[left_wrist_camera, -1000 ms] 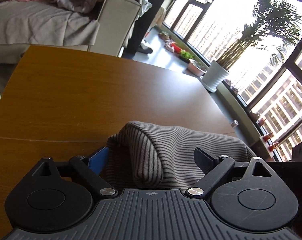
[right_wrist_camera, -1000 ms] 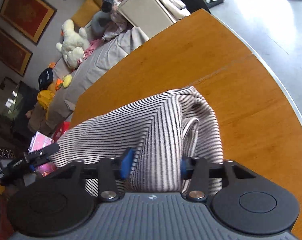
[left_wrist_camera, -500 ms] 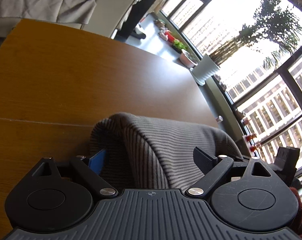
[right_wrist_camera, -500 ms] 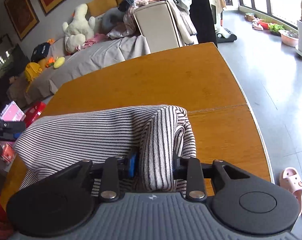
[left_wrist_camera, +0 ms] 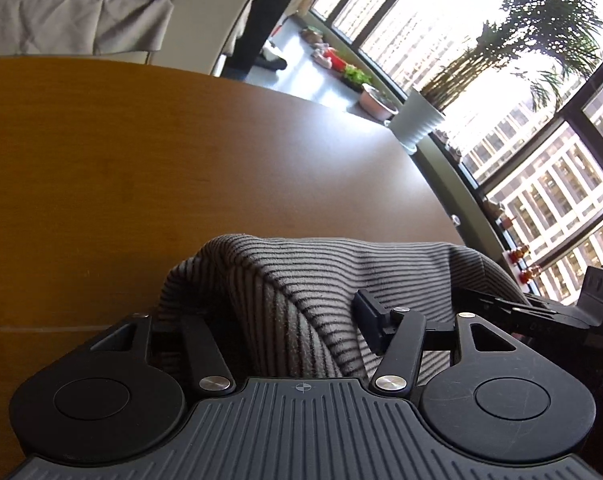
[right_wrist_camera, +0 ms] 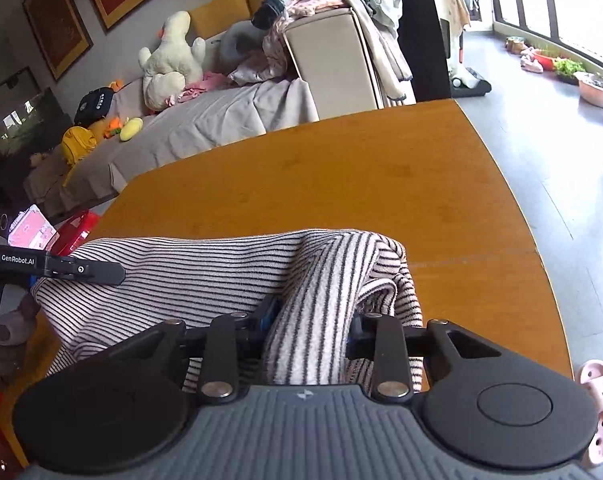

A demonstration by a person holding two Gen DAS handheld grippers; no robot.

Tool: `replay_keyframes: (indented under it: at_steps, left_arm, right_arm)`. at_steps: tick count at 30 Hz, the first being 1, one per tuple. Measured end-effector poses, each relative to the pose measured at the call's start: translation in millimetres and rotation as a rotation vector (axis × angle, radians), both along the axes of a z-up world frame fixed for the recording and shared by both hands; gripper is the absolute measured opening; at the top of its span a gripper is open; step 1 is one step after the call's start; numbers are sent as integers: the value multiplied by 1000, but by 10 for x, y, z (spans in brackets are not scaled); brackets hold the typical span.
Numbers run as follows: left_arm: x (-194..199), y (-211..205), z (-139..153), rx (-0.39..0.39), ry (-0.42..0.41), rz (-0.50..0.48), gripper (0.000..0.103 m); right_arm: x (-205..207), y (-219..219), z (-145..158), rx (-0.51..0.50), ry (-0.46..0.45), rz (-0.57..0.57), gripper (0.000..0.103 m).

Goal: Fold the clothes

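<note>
A grey-and-black striped garment hangs bunched over the near edge of the wooden table. My left gripper is shut on a thick fold of it; cloth hides the left finger. In the right wrist view the same striped garment stretches leftward, above the table. My right gripper is shut on a gathered fold of it. Each gripper shows in the other's view: the right gripper at the cloth's right end, the left gripper at its left end.
Beyond the table stand a grey-covered sofa with a plush toy and an armchair piled with clothes. A white potted plant stands by the windows. A pink slipper lies on the floor at the right.
The right wrist view has swung from a tilt to level and pulled back a little. The garment now spreads wider between the two grippers. Both grips on the cloth are unchanged.
</note>
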State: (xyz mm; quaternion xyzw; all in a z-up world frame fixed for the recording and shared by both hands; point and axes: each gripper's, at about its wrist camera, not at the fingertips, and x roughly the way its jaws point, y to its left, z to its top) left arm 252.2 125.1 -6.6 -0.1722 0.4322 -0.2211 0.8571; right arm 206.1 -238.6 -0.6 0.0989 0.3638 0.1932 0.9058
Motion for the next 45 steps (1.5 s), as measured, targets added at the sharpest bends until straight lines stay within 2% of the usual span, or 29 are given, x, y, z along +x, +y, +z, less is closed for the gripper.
replay_keyframes:
  at_steps: [5, 7, 8, 10, 11, 13, 14, 16, 17, 18, 21, 22, 23, 24, 25, 26, 27, 32, 36, 40, 41, 42, 43, 44, 45]
  left_arm:
    - [263, 73, 113, 34, -59, 68, 53]
    - [236, 108, 177, 69, -91, 71, 53]
    - [207, 129, 193, 97, -101, 67, 56]
    - [121, 187, 199, 132, -103, 62, 60]
    - [69, 235, 202, 134, -97, 66, 62]
    - [-21, 325, 219, 110, -83, 82, 64]
    - [-63, 377, 236, 83, -76, 89, 66]
    - [-75, 433, 282, 9, -64, 93, 75]
    - [-52, 422, 281, -19, -56, 92, 84]
    - [-27, 406, 277, -44, -48, 90, 88]
    - [70, 229, 161, -23, -7, 78, 89]
    - [104, 171, 111, -16, 12, 76, 87]
    - [147, 114, 57, -16, 32, 77, 79]
    - [158, 88, 81, -6, 19, 80, 60]
    - [170, 62, 105, 4, 6, 83, 47]
    - [179, 38, 133, 13, -8, 86, 34]
    - [156, 48, 224, 7, -33, 95, 28]
    - [-268, 88, 633, -7, -145, 63, 28]
    - [-705, 63, 576, 3, -148, 17, 31]
    - [-849, 51, 133, 33, -28, 51, 35]
    - [-846, 55, 18, 51, -1, 72, 42]
    - [-869, 66, -2, 51, -17, 71, 43]
    - [-892, 77, -19, 52, -32, 71, 43]
    - [-897, 81, 15, 64, -33, 72, 51]
    - [-903, 86, 51, 76, -35, 73, 69]
  right_arm:
    - [397, 122, 24, -15, -60, 5, 25]
    - [468, 119, 34, -50, -69, 7, 25]
    - [470, 92, -3, -57, -51, 6, 25]
    - [443, 20, -67, -61, -22, -5, 38]
    - [412, -22, -52, -57, -17, -22, 41]
    - [350, -105, -12, -49, -8, -58, 51]
    - [325, -168, 17, -14, -1, -74, 52]
    - [296, -274, 64, 85, 23, -83, 53]
    - [297, -252, 40, 86, 29, -78, 54]
    - [301, -220, 8, 80, 33, -72, 56]
    - [312, -123, -86, 63, 47, -54, 57]
    - [316, -91, -118, 57, 52, -48, 55]
    - [318, -24, -115, 23, 23, -36, 49]
    - [319, 47, -107, -14, -10, -23, 29]
    - [319, 74, -47, -20, -32, -27, 21]
    - [319, 94, 22, -21, -52, -32, 20]
    - [269, 91, 111, -18, -71, -20, 19]
    - [-105, 35, 514, 8, -147, 50, 19]
    - [-455, -62, 493, 37, -124, 68, 19]
    - [-546, -65, 83, -7, -11, 51, 22]
    - [-554, -54, -34, -28, 14, 43, 24]
    - [-579, -62, -84, -25, 9, 34, 26]
    - [-595, -84, -84, -10, 5, 32, 30]
    - [-597, -107, -56, -6, 13, 30, 34]
    - [-610, -135, -7, -19, 1, 15, 53]
